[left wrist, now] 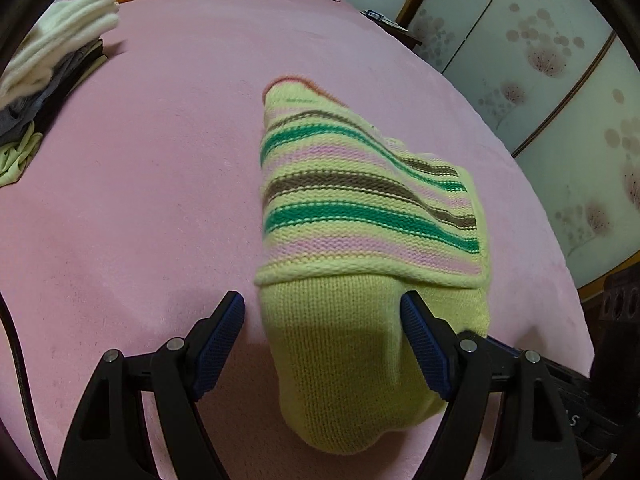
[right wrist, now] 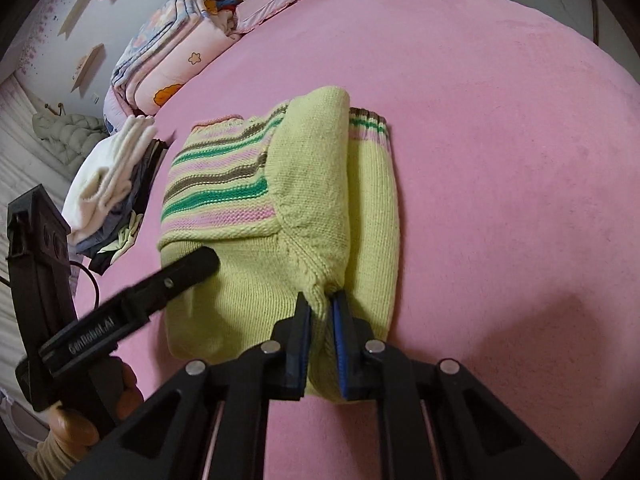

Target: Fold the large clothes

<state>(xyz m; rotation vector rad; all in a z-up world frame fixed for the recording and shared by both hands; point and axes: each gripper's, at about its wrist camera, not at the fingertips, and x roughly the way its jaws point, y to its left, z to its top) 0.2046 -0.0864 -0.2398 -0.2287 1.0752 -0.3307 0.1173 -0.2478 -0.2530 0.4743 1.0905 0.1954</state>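
A yellow-green knit sweater with green, brown and pink stripes lies partly folded on the pink bed. My left gripper is open, its fingers apart on either side of the sweater's plain near end, low over it. In the right wrist view the sweater has a sleeve folded over its middle. My right gripper is shut on a pinch of the sweater's plain yellow knit at the near edge. The left gripper's finger shows there, resting on the sweater's left side.
A pile of folded white, grey and dark clothes sits at the bed's left edge, also in the left wrist view. Folded quilts and pillows lie at the headboard. Wardrobe doors stand beyond the bed's right side.
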